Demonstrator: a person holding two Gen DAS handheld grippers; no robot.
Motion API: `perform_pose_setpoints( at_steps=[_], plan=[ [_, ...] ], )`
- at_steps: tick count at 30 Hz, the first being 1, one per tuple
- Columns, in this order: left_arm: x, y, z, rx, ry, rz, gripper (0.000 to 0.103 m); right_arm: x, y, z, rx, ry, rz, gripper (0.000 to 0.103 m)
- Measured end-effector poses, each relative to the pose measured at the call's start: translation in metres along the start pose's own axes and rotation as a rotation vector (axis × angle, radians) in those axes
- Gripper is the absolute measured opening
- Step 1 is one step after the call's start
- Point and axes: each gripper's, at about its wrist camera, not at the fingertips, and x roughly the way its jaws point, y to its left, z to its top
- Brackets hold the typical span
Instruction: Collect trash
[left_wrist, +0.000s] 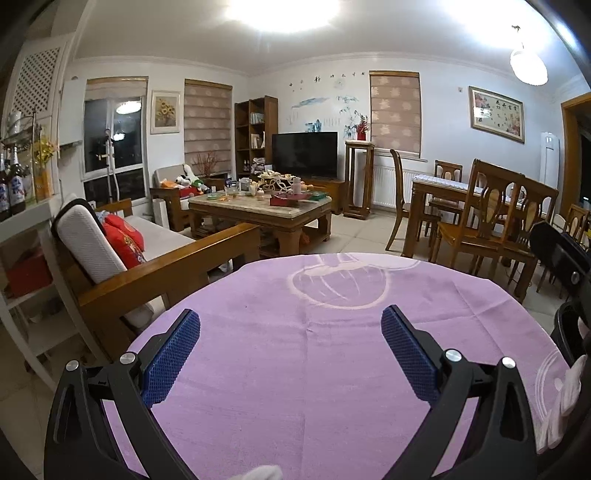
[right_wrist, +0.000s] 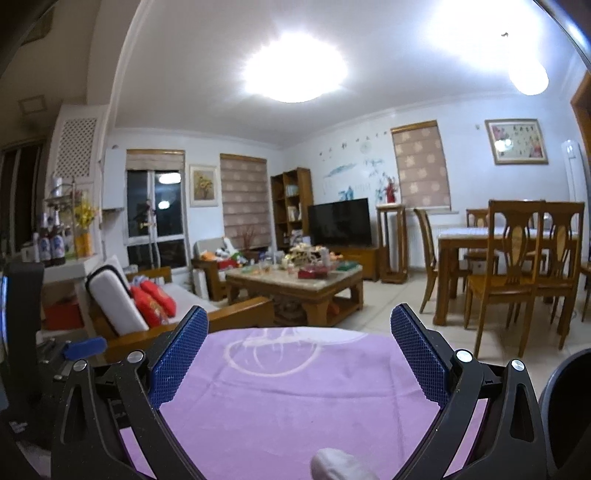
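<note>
Both the left gripper (left_wrist: 290, 325) and right gripper (right_wrist: 299, 323) hover wide and empty over the purple tablecloth (left_wrist: 314, 369), while no trash shows on it; the likeliest litter lies straight ahead on the cluttered coffee table (left_wrist: 258, 210), well apart.

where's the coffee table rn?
In both wrist views the coffee table stands mid-room beyond the purple tablecloth, in front of the TV, with the sofa to its left.

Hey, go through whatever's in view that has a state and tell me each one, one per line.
Left tool: open, empty, over the purple cloth.
Right tool: open, empty.
Ceiling light: on.
TV: off, screen dark.
Window blinds: down.
Coffee table: cluttered with small items.
Bookshelf: open-fronted, partly filled.
</note>
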Motion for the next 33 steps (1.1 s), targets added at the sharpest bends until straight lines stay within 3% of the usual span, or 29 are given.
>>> perform_pose_setpoints(
  at_steps=[10,33],
  plan=[
    [-0.001,-0.001,-0.004,-0.004,0.002,-0.009,0.098,0.001,0.001,-0.010,-0.027,0.038,0.002,0.098],
    [-0.002,-0.001,-0.004,0.004,-0.005,-0.003,0.098,0.000,0.005,-0.009,-0.017,0.033,-0.002,0.098]
  ],
)
